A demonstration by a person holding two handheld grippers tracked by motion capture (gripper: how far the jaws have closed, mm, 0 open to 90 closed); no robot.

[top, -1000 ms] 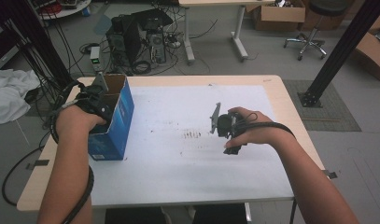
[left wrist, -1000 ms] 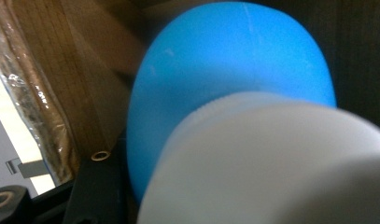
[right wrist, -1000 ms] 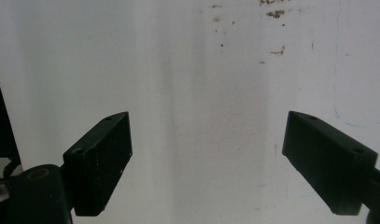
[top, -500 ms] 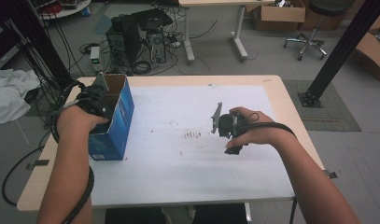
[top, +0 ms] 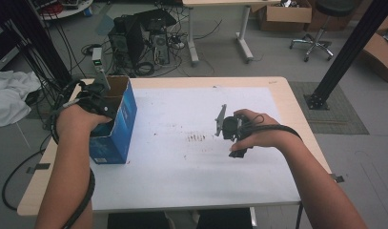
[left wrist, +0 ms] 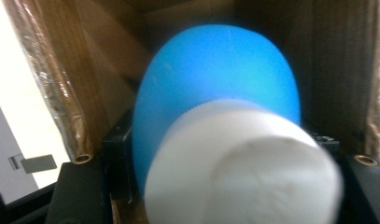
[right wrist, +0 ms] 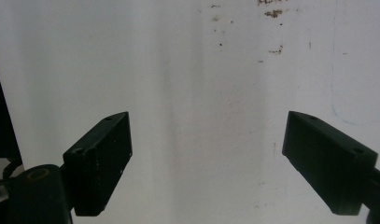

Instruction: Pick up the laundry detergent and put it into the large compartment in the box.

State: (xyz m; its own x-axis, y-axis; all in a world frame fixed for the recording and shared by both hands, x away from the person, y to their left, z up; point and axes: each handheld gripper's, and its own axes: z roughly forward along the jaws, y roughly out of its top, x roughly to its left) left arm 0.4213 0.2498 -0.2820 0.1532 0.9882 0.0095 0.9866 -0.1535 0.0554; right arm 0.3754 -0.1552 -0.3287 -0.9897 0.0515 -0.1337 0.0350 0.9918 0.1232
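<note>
Two grippers in use. Right gripper [top: 228, 128] held level, low over the white sheet [top: 191, 167] toward the table's right edge, jaws wide apart, nothing between. Left gripper [top: 94, 98] angled down into the open blue box [top: 116, 138] at the left edge; jaws just opening, flanking a blue-and-white object [left wrist: 215, 116] inside the box, contact not discernible. White label on the box front illegible.

Left gripper [top: 97, 98], down inside the blue cardboard box [top: 116, 128]: jaws just been opening, spread wider than a second ago. Between them in the left gripper view, a blue and white object [left wrist: 225, 140], close to the lens and blurred; contact with the pads impossible to tell.
</note>
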